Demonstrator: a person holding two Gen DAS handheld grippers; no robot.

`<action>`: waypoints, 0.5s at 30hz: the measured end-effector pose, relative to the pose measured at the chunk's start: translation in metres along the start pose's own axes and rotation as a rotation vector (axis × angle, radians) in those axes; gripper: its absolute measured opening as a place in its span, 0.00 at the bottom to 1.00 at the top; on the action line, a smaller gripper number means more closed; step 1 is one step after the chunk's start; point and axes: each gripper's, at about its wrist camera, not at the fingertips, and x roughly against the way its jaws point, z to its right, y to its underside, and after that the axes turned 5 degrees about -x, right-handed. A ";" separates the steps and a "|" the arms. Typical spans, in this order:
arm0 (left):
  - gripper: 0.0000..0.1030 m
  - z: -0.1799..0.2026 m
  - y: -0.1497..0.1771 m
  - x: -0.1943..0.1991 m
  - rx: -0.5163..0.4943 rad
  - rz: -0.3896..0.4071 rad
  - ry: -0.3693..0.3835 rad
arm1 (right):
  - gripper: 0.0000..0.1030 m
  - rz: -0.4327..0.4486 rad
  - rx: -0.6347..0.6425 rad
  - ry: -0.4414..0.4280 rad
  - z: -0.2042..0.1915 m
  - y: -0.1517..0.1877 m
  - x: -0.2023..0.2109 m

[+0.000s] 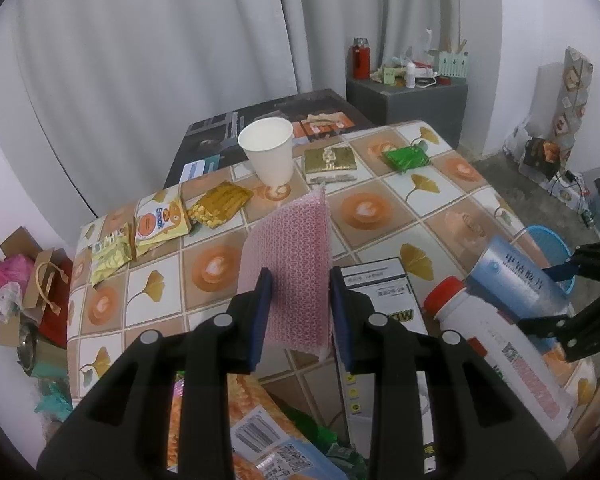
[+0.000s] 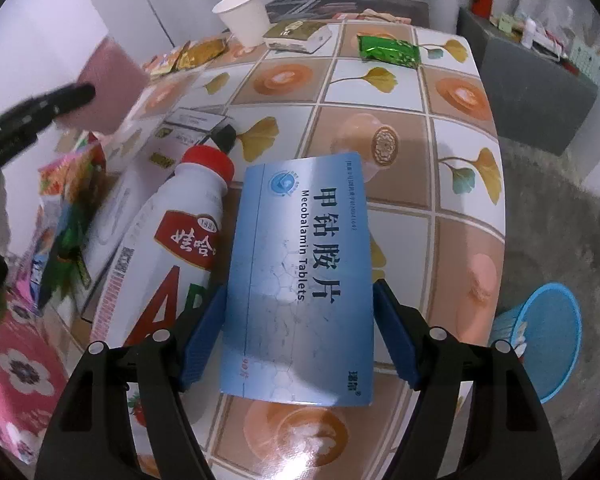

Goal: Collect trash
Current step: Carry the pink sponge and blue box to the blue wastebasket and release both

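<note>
Gripping a sheet of pink bubble wrap point(image 1: 290, 264) between its blue pads, the left gripper point(image 1: 300, 312) held it upright and clear of the tiled table point(image 1: 384, 184), probably so it could be carried off as trash without dragging over the other litter; the right gripper point(image 2: 300, 324) was clamped across the width of a blue tablet box point(image 2: 300, 276), its jaws standing wide because the box was broad, and the box hung above the table beside a white bottle with a red cap point(image 2: 172, 240) lying on its side; a blue basket point(image 2: 548, 332) stood on the floor just past the table's edge, close to the right gripper, and looked like the likely bin; it seemed to hold some scraps, though these were too unclear to name; a white paper cup point(image 1: 268, 150) stood upright at the far side, its inside looking empty; snack packets point(image 1: 160, 228) and a green packet point(image 1: 406, 157) lay uncollected.
</note>
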 end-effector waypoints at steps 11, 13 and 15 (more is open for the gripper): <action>0.26 0.000 -0.004 0.017 0.029 0.049 0.014 | 0.70 0.042 -0.076 -0.022 0.011 -0.003 0.004; 0.26 -0.002 -0.006 0.022 0.037 0.060 0.020 | 0.70 0.060 -0.091 -0.027 0.013 -0.004 0.009; 0.26 -0.002 -0.007 0.028 0.041 0.076 0.019 | 0.69 0.078 -0.106 -0.034 0.015 -0.003 0.015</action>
